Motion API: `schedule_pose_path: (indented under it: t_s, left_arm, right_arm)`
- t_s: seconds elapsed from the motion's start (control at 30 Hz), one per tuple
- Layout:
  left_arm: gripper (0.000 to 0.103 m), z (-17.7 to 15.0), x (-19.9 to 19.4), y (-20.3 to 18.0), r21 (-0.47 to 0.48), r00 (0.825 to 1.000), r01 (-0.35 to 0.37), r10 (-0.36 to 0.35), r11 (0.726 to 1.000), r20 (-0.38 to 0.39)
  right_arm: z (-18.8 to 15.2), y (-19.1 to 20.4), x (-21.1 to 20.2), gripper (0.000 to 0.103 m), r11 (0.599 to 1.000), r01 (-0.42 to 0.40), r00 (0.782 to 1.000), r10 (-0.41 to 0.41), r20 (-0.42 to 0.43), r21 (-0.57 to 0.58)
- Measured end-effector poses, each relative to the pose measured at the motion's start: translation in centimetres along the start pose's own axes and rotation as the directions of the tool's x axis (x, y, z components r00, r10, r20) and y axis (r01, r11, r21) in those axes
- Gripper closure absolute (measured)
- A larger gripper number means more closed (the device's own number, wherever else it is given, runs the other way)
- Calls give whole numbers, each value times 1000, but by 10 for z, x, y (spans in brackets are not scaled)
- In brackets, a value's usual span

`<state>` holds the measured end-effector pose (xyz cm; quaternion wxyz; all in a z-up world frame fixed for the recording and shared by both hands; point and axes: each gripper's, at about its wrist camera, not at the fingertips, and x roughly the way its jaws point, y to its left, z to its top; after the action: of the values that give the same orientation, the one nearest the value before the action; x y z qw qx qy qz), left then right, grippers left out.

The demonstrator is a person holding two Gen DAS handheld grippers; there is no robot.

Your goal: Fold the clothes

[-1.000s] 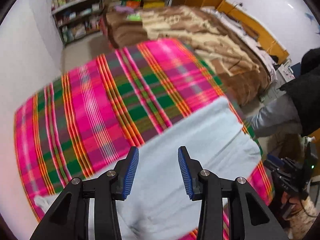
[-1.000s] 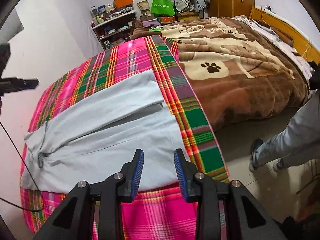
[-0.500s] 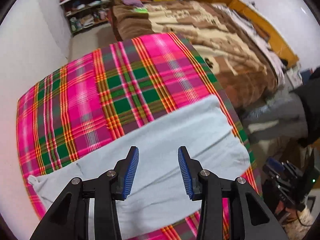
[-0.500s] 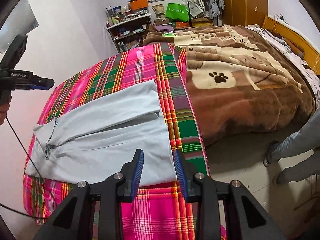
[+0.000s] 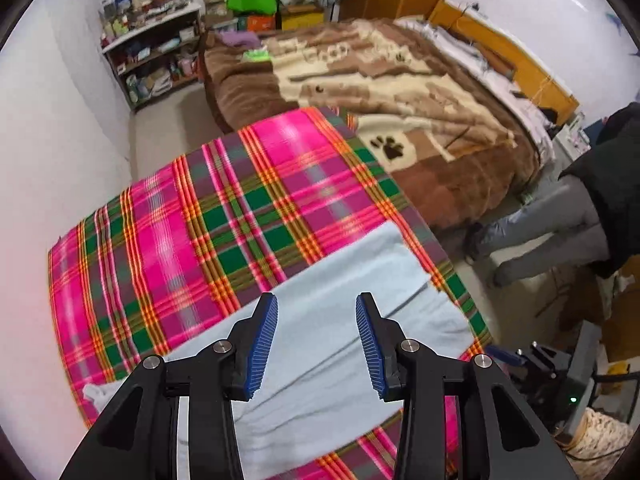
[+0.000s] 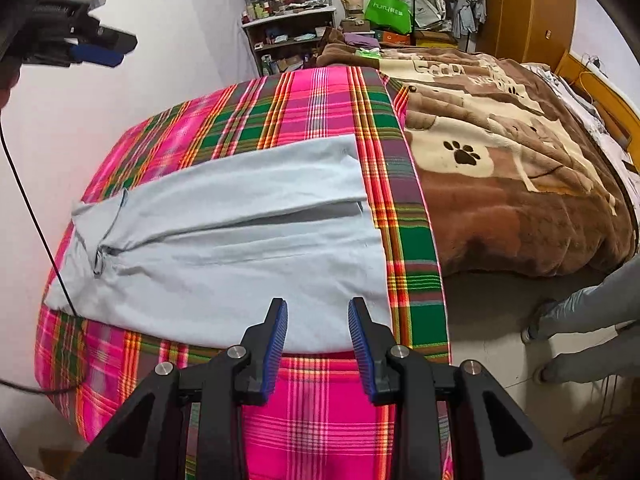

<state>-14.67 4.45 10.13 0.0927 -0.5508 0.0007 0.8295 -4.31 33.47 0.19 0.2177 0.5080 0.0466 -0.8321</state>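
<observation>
A pair of pale blue trousers [image 6: 224, 248] lies flat across the pink and green plaid cloth [image 6: 320, 108], waistband at the left, leg ends at the right. In the left wrist view the same trousers [image 5: 340, 320] stretch below and beyond the open left gripper [image 5: 316, 340], which hovers above them with nothing between its fingers. The right gripper [image 6: 318, 340] is open too, held over the near edge of the trousers, holding nothing. The left gripper [image 6: 96, 50] shows at the upper left of the right wrist view.
A bed with a brown paw-print blanket [image 6: 500, 160] stands right of the plaid surface. A person's legs in grey trousers [image 6: 580, 320] stand on the floor to the right. A cluttered shelf [image 6: 292, 36] and a white wall [image 6: 140, 92] lie behind. A black cable [image 6: 32, 216] hangs at the left.
Both grippers have pulled back and risen from the trousers, so more of the plaid cloth and room shows. Both stay open. The trousers have not moved.
</observation>
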Motion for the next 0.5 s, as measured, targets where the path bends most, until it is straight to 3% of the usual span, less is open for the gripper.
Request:
schedule_pose_path:
  t_s: [0.1,0.4,0.5]
  left_arm:
    - [61,-1,14,8,-39,999,14,-16,999,-51]
    - [60,-1,27,30,-61,995,97,-97,993,1]
    - [60,-5,38,37,-47,997,79,-80,996,-20]
  right_arm:
    - [4,-2,-5,70,1000,3,1000,-4,24,17]
    - [10,-27,-1,70,992,43,999,-46,21,118]
    - [13,-37,2,70,989,54,998,-56,16,141]
